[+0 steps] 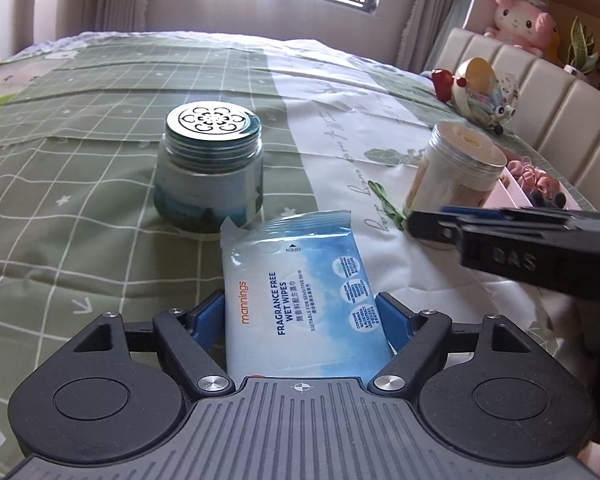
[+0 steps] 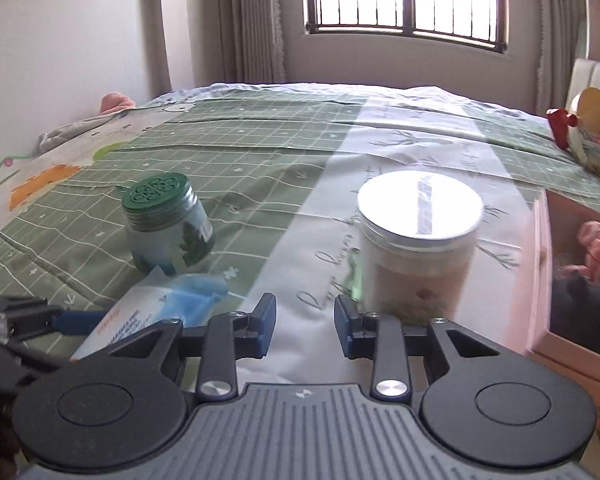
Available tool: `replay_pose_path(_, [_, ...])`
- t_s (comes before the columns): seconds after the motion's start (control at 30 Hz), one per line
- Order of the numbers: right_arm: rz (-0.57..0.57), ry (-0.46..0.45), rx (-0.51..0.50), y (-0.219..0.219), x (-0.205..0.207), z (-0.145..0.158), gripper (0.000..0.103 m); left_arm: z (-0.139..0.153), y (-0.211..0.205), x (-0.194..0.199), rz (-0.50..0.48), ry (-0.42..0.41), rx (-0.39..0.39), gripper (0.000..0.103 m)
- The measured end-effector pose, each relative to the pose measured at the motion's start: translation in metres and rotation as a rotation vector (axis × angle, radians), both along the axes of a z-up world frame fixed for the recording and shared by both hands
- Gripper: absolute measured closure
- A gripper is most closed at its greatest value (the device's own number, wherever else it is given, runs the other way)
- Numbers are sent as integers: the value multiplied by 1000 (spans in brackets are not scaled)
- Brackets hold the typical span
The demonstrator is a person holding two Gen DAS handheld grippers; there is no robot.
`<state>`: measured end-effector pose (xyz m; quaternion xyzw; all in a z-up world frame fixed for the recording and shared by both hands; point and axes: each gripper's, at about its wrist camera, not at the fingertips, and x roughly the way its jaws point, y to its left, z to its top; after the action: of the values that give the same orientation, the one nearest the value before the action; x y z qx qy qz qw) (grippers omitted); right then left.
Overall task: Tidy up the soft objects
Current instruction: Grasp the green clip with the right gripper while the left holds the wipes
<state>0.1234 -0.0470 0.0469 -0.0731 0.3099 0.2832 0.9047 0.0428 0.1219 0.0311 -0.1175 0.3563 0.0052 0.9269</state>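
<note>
A blue and white pack of wet wipes [image 1: 300, 280] lies flat on the green checked bedspread [image 1: 80, 184]. My left gripper [image 1: 304, 316] stands wide open around its near end, one blue pad at each long edge. My right gripper [image 2: 306, 328] is narrowly open over the white strip of the bedspread with nothing between its fingers. It points at a clear jar with a silver lid [image 2: 416, 248]. In the left wrist view the right gripper [image 1: 428, 222] reaches in from the right, in front of that jar [image 1: 456, 172]. The pack [image 2: 140, 312] also shows low on the left in the right wrist view.
A glass jar with a green perforated lid [image 1: 210, 168] stands just beyond the pack. A pink box [image 2: 540, 260] at the right edge holds pink and dark soft items. A round toy [image 1: 480, 92] lies by the padded headboard, with a pink plush [image 1: 520, 20] above.
</note>
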Motion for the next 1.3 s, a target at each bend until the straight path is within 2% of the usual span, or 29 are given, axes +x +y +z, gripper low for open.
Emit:
replay_pose_path(0.1, [-35,-19,-56,20,19,-3,71,-1,8,-7,11,-17,-5,19])
replay_pose_path(0.13, [-58,-36,-90,21,25,-6,76,-2,10,-9,15,-22,-11,19])
replay_pose_path(0.27, [-120,5,-140,18,46,-16,77,-7,19,-13,18,-41,-63,19])
replay_pose_path(0.4, [-193,120,-92,16,65,-32,77,-11,20,-11,4,-43,-70,19])
replay_pose_path(0.5, [-217,122,-70,18,67,-35,78,-12,20,-12,-1,-43,-69,19])
replay_pose_path(0.53, [-209,122,-71,19,66,-33,86,-12,20,-12,-2,-43,-70,19])
replay_pose_path(0.6, [-193,119,-82,22,63,-31,94,-12,19,-12,-1,-42,-70,19])
replay_pose_path(0.67, [-172,116,-87,23,60,-27,94,-11,18,-11,-3,-40,-69,19])
replay_pose_path(0.83, [-139,104,-68,16,50,-10,94,-5,9,-7,-20,-39,-50,19])
replay_pose_path(1.0, [-94,54,-45,10,34,21,94,16,-8,1,-59,-75,-5,19])
replay_pose_path(1.3, [-41,-101,41,-20,10,110,94,90,-25,39,-65,-197,145,19])
